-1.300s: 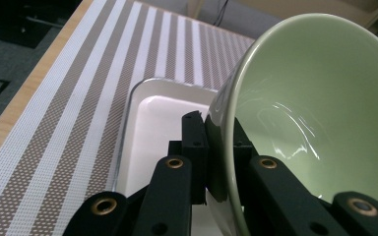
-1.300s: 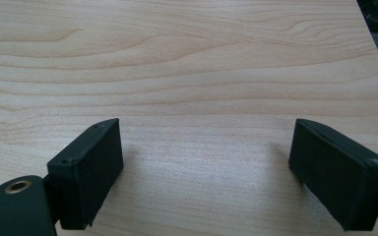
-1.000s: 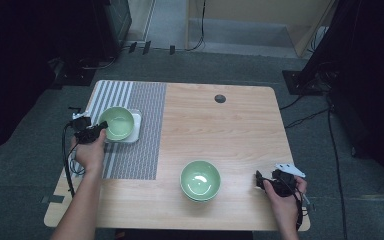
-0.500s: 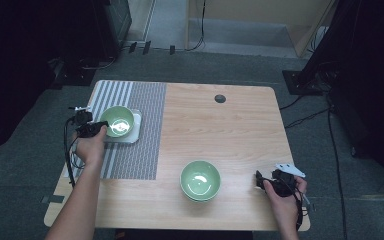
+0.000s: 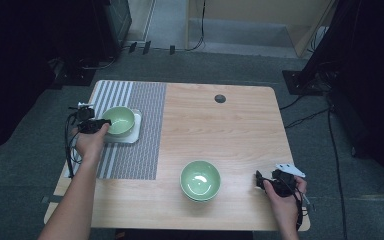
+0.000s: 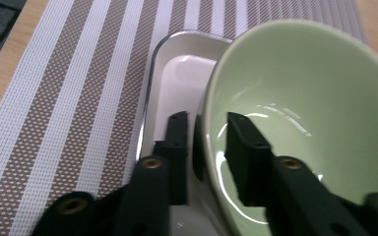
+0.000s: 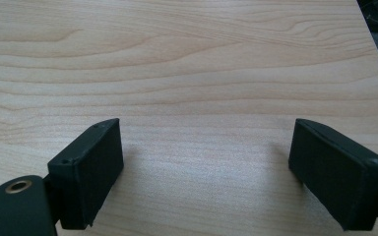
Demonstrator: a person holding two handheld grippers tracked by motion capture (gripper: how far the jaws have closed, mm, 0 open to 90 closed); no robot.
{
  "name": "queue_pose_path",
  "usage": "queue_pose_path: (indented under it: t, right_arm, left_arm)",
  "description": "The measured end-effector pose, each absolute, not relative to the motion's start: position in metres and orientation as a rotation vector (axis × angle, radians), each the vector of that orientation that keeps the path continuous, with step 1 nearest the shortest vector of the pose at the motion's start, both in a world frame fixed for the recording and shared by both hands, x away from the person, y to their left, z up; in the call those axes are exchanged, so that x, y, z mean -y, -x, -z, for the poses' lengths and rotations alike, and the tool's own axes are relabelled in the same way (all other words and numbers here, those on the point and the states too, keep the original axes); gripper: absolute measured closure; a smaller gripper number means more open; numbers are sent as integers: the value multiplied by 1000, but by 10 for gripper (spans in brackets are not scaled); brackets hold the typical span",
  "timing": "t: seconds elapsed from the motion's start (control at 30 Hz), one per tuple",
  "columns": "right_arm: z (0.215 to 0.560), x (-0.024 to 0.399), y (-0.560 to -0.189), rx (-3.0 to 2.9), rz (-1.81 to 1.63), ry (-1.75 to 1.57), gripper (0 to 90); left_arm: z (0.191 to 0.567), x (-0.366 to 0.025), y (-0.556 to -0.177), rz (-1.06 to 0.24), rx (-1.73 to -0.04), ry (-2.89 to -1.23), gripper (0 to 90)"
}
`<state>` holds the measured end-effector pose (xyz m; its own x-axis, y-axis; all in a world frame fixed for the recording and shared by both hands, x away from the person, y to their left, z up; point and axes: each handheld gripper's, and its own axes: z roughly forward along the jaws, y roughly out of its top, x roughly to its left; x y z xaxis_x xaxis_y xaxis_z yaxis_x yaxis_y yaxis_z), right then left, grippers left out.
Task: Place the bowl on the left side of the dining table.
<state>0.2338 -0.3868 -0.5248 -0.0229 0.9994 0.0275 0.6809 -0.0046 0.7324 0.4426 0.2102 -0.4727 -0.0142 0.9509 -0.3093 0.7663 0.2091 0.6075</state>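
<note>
Releasing a bowl onto a tray. The left tongs (image 6: 204, 142) straddle the near rim of the green bowl (image 6: 305, 118), one jaw outside, one inside; the jaws have just been opening, and a gap shows at the inner jaw. The bowl sits in the white tray (image 5: 135, 131) on the striped mat (image 5: 145, 145). Advice: open fully, then withdraw straight back so the rim is not dragged. The right tongs (image 7: 206, 169) rest wide open and empty on the tabletop (image 5: 230, 130).

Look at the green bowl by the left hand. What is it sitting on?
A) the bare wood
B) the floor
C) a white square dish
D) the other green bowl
C: the green bowl sits in a white square dish on the striped mat.
</note>
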Motion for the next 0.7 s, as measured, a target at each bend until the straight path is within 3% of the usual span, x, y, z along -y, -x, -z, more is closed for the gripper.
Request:
queue_pose_path:
  t: [0.2,0.33,0.5,0.7]
  right_arm:
    - [525,387,-234,-1756,-794,-1737,129]
    - [525,387,-234,-1760,-794,-1734,116]
    - [526,385,-236,-1808,-789,-1723,14]
    - [526,385,-237,-1823,-784,-1724,0]
  left_arm:
    - [460,-219,-435,-329,-1786,-1504,327]
    - [454,-218,-428,-391,-1735,-1529,105]
    - [451,-219,-420,-403,-1700,-1523,94]
    - [450,-219,-408,-454,-1659,-1530,94]
